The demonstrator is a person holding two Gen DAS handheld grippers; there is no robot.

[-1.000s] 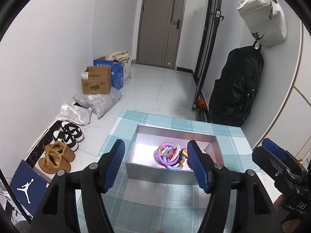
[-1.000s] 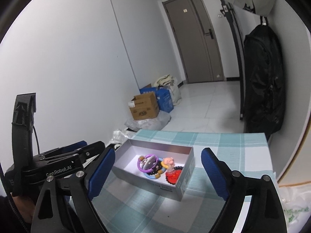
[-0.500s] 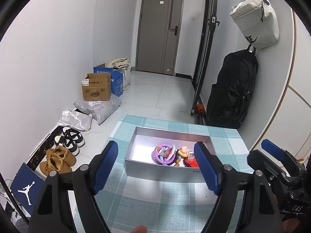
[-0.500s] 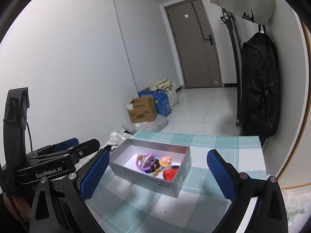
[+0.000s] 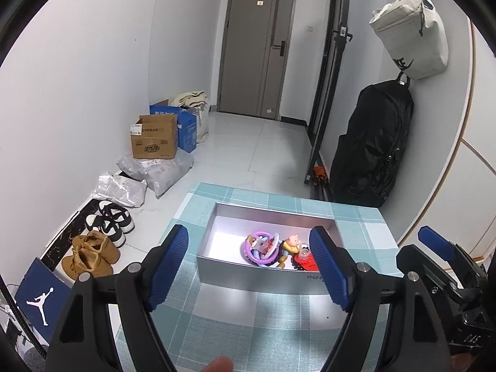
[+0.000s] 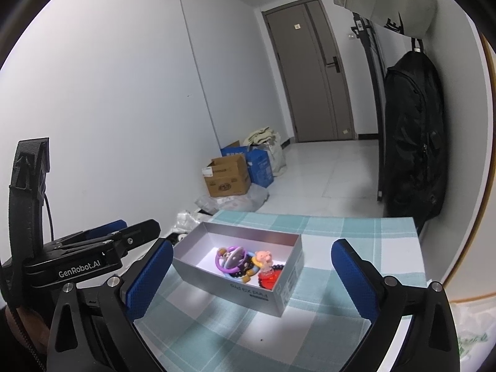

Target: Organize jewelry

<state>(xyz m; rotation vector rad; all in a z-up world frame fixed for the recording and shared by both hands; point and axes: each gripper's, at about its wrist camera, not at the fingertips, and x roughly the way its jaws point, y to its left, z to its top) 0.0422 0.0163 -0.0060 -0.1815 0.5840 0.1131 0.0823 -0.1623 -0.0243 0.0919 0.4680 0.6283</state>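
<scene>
A silver box [image 5: 217, 226] [image 6: 288, 282] sits on a teal checked tablecloth [image 5: 248, 319] [image 6: 341, 232]. Inside it lie a purple ring bracelet [image 5: 259, 245] [image 6: 232, 258], a small pink bear charm [image 5: 291, 243] [image 6: 263, 257], a red piece [image 5: 305, 255] [image 6: 269, 277] and dark beads. My left gripper [image 5: 248, 266] is open and empty, held back from the box's near side. My right gripper [image 6: 248, 279] is open and empty, off the box's near right. The right gripper shows in the left wrist view [image 5: 434, 248], and the left gripper shows in the right wrist view [image 6: 102, 248].
Beyond the table's far edge is a white tiled floor with a cardboard box [image 5: 154, 141], a blue box [image 5: 187, 131], plastic bags and shoes [image 5: 90, 254] along the left wall. A black backpack [image 5: 372, 145] and a white bag [image 5: 412, 34] hang on the right wall.
Both grippers have pulled back and risen away from the box. Their jaws have stayed open and empty. The jewelry in the box has not moved.
</scene>
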